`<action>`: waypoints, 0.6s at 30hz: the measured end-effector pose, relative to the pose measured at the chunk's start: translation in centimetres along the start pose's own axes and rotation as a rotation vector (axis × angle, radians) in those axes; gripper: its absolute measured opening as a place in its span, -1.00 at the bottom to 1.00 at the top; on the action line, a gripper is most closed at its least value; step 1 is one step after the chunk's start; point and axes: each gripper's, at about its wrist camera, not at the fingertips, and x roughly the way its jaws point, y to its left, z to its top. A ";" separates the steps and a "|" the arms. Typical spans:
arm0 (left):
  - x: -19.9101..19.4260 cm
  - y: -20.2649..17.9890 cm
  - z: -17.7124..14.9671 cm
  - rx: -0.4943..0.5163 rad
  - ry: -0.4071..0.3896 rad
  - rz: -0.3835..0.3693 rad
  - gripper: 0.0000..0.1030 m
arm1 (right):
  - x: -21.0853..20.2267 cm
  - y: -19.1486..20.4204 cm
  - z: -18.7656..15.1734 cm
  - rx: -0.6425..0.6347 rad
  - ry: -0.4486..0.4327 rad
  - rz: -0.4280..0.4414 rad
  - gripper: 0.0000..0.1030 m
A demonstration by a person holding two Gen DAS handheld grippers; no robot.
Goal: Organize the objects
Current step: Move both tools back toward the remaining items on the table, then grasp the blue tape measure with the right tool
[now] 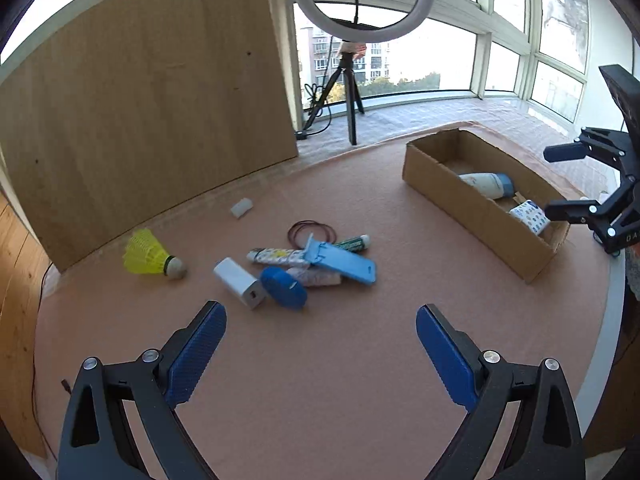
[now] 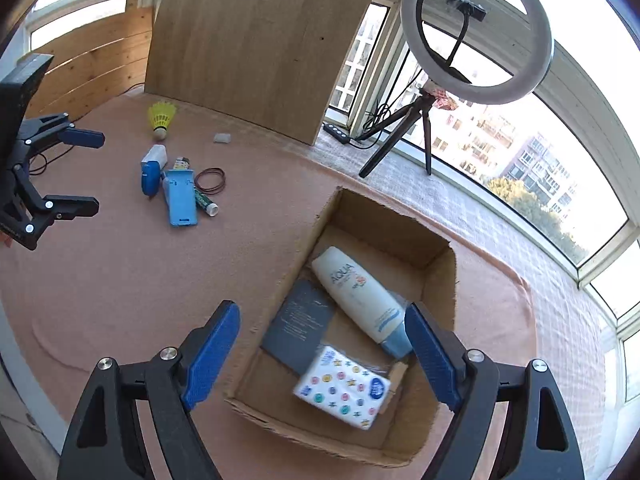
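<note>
A cardboard box holds a white Aqua bottle, a tissue pack and a dark card. My right gripper is open and empty above the box's near end; it also shows in the left wrist view. On the pink mat lies a pile: blue phone stand, white charger, blue round case, patterned tubes, green tube, rubber bands. A yellow shuttlecock lies left. My left gripper is open and empty, short of the pile.
A small white block lies near the wooden board at the back. A ring light on a tripod stands on the window ledge. The box sits at the table's right side, near its edge.
</note>
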 end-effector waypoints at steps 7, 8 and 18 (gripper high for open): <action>-6.7 12.1 -4.1 -0.088 -0.045 0.201 0.99 | 6.4 12.7 3.5 -0.059 0.041 0.137 0.58; -7.5 13.4 -4.6 -0.108 -0.052 0.226 0.99 | 7.5 13.8 4.2 -0.066 0.037 0.154 0.58; -7.0 13.9 -12.1 -0.364 0.020 0.221 0.99 | 15.2 16.0 9.9 -0.008 0.059 0.193 0.10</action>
